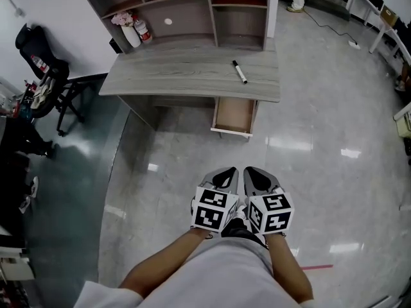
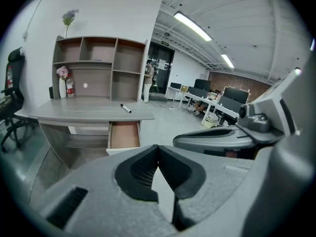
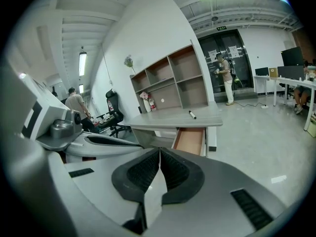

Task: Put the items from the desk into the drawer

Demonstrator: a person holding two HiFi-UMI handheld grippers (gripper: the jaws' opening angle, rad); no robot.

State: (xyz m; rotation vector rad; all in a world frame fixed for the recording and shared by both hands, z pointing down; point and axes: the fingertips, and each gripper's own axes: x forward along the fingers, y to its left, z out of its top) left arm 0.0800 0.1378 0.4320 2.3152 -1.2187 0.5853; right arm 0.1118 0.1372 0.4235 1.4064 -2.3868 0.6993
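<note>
I see a white marker with a black cap lying flat on the desk's right side, just beyond the pulled-open drawer.

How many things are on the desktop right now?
3: a marker right of centre; a white vase and a red bottle side by side at the back left. The shelf unit may hide others.
</note>
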